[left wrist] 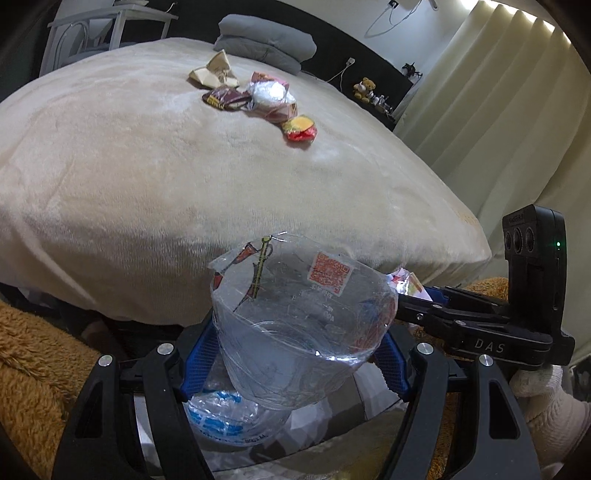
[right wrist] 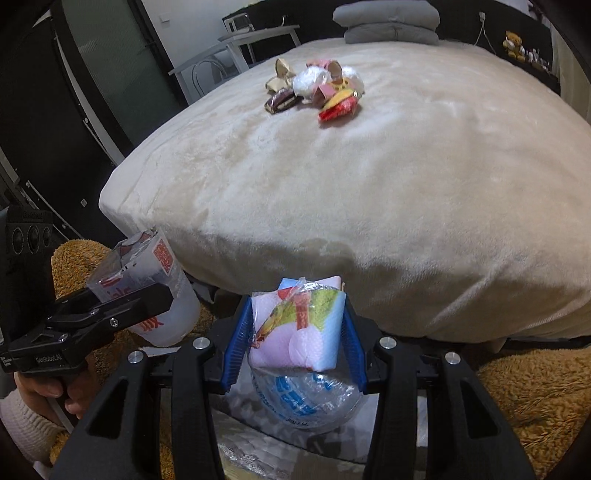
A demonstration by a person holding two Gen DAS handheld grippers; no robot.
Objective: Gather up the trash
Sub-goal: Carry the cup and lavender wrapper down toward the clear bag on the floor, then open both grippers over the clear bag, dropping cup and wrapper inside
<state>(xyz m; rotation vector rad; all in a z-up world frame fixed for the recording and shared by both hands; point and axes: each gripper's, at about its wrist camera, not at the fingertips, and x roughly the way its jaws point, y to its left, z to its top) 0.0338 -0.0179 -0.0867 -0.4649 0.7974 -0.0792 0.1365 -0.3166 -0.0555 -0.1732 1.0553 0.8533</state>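
Observation:
My left gripper (left wrist: 299,350) is shut on a clear plastic cup (left wrist: 295,317) with a red QR label; it also shows in the right wrist view (right wrist: 162,295). My right gripper (right wrist: 295,332) is shut on a tissue pack (right wrist: 295,328) in a pink, blue and green wrapper. Both hang over a lined trash bin (right wrist: 258,443) holding a crumpled clear bottle (right wrist: 306,402). A pile of wrappers (left wrist: 255,96) lies far off on the cream bed (left wrist: 147,184), with a red and yellow wrapper (left wrist: 300,129) nearest. The pile also shows in the right wrist view (right wrist: 317,85).
A brown shaggy rug (right wrist: 517,398) surrounds the bin at the bed's foot. Grey folded pillows (left wrist: 266,40) lie at the bed's head. A white table and chair (left wrist: 92,29) stand beyond the bed on the left, curtains (left wrist: 498,110) on the right.

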